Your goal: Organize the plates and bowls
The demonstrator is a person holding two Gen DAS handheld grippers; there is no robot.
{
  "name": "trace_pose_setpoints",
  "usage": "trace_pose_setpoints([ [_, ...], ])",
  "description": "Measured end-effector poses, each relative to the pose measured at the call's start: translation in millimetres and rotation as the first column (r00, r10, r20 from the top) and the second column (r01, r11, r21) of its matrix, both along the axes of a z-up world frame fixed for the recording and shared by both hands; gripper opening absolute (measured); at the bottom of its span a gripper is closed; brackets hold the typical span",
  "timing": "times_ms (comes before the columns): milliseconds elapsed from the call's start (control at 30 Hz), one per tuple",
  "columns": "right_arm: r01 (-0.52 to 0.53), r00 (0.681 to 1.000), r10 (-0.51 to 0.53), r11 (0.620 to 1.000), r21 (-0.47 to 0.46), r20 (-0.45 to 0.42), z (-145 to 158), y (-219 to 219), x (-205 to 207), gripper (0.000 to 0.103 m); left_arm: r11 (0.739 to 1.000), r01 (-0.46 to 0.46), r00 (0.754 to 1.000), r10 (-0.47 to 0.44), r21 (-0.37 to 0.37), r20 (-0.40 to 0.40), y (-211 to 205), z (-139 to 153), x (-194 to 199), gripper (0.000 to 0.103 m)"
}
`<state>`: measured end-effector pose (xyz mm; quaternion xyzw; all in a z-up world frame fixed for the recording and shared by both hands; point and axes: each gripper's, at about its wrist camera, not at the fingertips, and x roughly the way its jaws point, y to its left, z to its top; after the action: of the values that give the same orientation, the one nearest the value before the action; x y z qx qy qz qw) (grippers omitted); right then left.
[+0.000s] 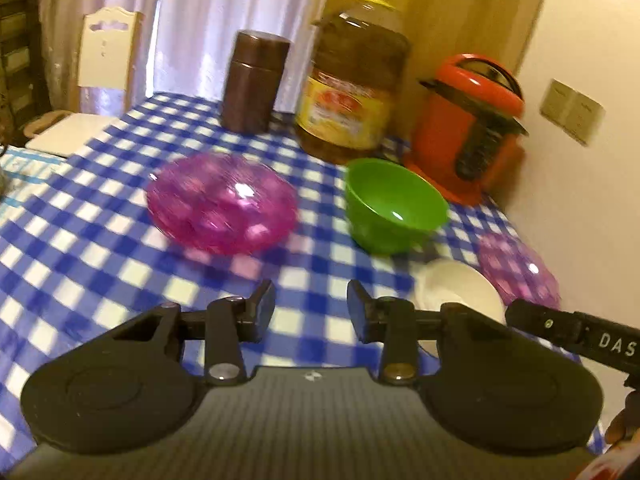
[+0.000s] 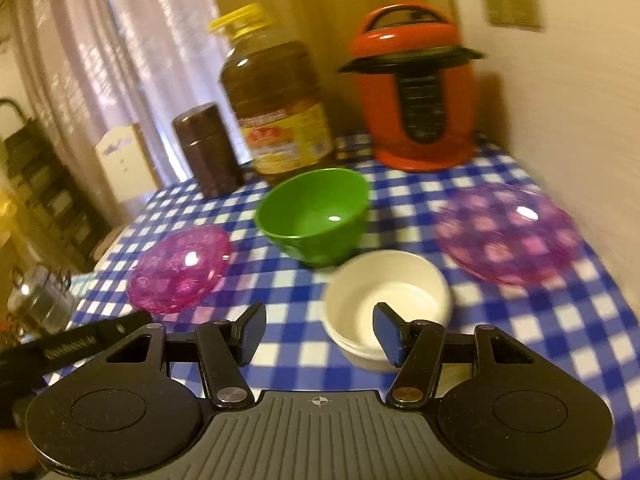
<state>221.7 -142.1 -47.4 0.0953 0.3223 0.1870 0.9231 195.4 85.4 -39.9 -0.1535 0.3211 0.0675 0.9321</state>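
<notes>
A green bowl (image 1: 394,204) (image 2: 316,216) stands mid-table. A white bowl (image 1: 460,286) (image 2: 386,284) sits just in front of it. A pink see-through plate (image 1: 222,200) (image 2: 180,268) lies to the left, a second purple-pink plate (image 1: 518,268) (image 2: 506,232) to the right. My left gripper (image 1: 311,310) is open and empty above the cloth, in front of the pink plate and the green bowl. My right gripper (image 2: 320,330) is open and empty, its right finger over the white bowl's near rim.
The table has a blue-and-white checked cloth (image 1: 100,220) (image 2: 560,340). At the back stand a brown canister (image 1: 254,82) (image 2: 208,150), a big oil bottle (image 1: 356,76) (image 2: 276,96) and an orange cooker (image 1: 468,128) (image 2: 418,88). A wall is at the right.
</notes>
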Motion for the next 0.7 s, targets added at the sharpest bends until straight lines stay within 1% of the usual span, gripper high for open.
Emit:
trace_pose_setpoints([
  [167,0.049,0.999,-0.049,0.999,-0.018,0.01,6,-34,-33,0.059,0.999,0.04,0.999,-0.04,-0.012,-0.015,-32,0,-23,0.035],
  [367,0.112,0.994,-0.112,0.994,0.01,-0.01,9,-73,-60,0.059,0.995,0.103,0.994,-0.102,0.003,-0.043,-70,3,-46,0.035],
  [700,0.216,0.975,-0.217,0.976,-0.012,-0.046,6,-124,-94,0.059,0.979,0.204,0.978,-0.204,-0.004,-0.045,-117,9,-63,0.035],
])
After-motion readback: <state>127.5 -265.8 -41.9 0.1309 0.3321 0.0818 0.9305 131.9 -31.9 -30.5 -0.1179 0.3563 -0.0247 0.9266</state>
